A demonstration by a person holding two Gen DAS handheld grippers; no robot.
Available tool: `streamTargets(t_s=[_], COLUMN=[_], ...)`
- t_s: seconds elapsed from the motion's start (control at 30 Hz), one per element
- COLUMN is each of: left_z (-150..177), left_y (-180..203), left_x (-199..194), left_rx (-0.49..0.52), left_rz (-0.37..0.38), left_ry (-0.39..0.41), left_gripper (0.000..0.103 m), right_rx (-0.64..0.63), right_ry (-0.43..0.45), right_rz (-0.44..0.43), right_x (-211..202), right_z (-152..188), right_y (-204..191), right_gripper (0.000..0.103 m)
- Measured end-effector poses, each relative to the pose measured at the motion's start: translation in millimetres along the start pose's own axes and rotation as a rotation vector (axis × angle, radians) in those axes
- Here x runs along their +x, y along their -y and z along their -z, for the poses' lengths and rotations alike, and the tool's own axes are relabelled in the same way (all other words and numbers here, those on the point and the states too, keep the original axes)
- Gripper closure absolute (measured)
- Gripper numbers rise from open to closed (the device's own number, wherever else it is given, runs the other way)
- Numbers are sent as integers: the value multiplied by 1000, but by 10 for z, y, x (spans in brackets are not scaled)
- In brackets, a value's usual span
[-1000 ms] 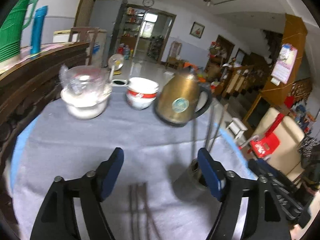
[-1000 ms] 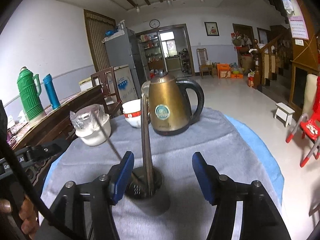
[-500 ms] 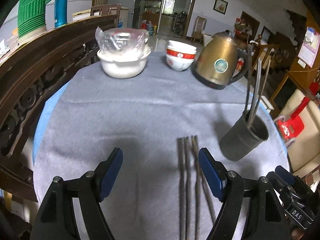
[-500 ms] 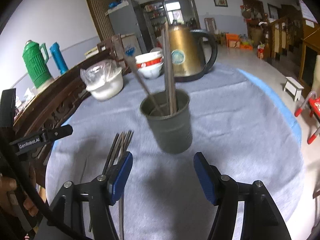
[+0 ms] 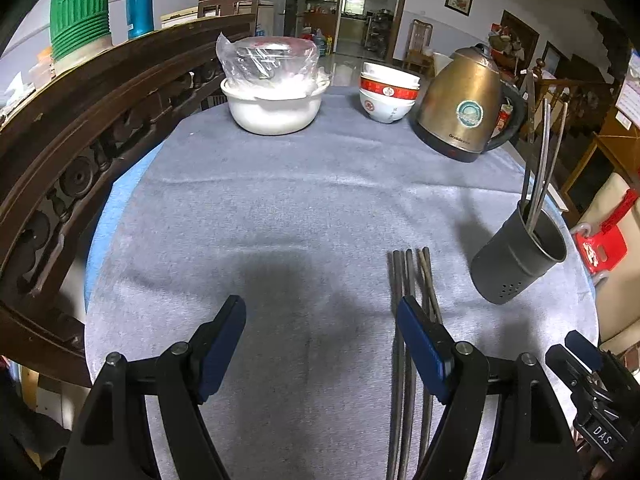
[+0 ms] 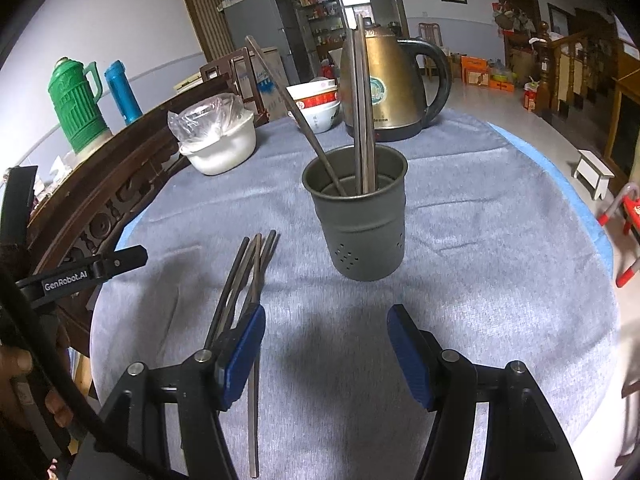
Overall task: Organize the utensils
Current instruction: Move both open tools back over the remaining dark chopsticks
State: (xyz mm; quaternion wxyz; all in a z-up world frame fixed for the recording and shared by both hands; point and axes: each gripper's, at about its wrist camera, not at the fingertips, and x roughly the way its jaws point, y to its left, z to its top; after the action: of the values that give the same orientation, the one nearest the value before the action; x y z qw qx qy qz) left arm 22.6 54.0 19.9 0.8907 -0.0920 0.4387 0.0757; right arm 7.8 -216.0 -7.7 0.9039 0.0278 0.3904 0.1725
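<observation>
**Both tools lowered toward loose chopsticks**

On the grey-clothed surface (image 5: 280,208), the left tool (image 5: 320,340) has dipped closer, jaws open and empty. Loose chopsticks (image 6: 248,276) lie between both tools. The right tool (image 6: 326,344), open and empty, faces the cup (image 6: 360,216) already holding several; picking up looks next.

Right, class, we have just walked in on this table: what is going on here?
A person holds a two-finger tool in each hand over a round table with a grey cloth. Several chopsticks already stand in the dark utensil cup; a loose bundle of chopsticks lies flat on the cloth beside it. The left tool and right tool are both open and empty, poised near the bundle. A kettle and bowls sit behind.
</observation>
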Motion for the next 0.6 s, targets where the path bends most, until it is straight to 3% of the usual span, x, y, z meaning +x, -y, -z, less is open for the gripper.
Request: streamTargets(t_s=[0.6], left_z=[31], left_y=[-2], left_x=[-23], left_rx=[18], left_rz=[-39], left_ry=[5], left_gripper=[25], right_rx=[-17], right_ry=[-18], right_rz=[0], right_x=[21], right_z=[16], right_y=[-43], right_gripper=[36])
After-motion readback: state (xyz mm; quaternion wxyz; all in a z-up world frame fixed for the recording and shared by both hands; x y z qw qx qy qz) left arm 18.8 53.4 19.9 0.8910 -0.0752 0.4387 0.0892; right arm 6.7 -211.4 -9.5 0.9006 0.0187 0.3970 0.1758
